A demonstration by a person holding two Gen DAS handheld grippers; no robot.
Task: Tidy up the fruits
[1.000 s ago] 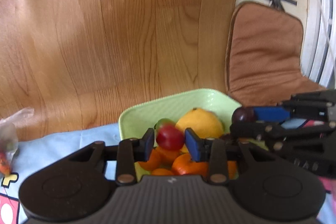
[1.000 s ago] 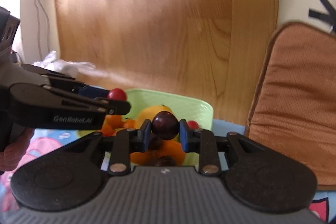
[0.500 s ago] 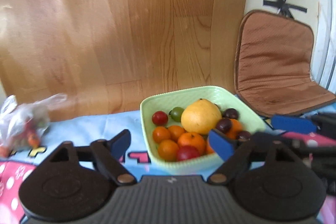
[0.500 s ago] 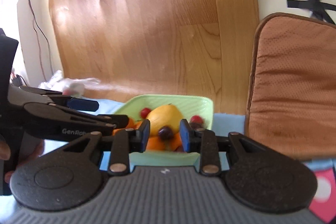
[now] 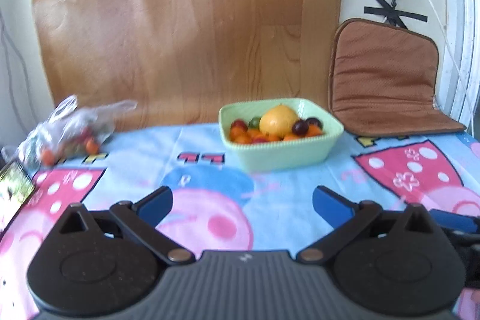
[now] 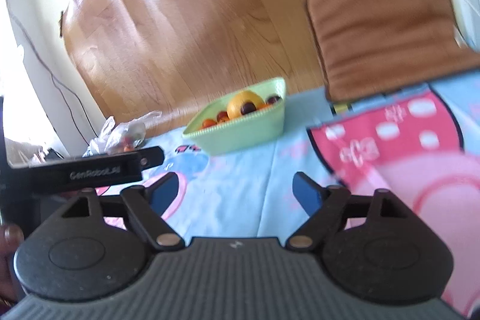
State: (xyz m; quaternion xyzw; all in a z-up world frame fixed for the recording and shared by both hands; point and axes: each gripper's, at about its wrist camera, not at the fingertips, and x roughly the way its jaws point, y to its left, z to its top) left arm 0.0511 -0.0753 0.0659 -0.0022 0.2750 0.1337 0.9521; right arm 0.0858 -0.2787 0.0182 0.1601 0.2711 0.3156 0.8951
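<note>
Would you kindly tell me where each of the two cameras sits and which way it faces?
Left wrist: sits on the left gripper, facing level-ish across the cartoon cloth toward the green bowl and wood panel; its own open, empty jaws show.
Right wrist: sits on the right gripper, tilted, facing the same bowl from further right; its open jaws, the left gripper's side and a fingertip show.
Shared: bowl, fruit bag, brown cushion.

"GenRobot.AI", seemingly, on left hand-held gripper [image 6: 151,160], blurred
</note>
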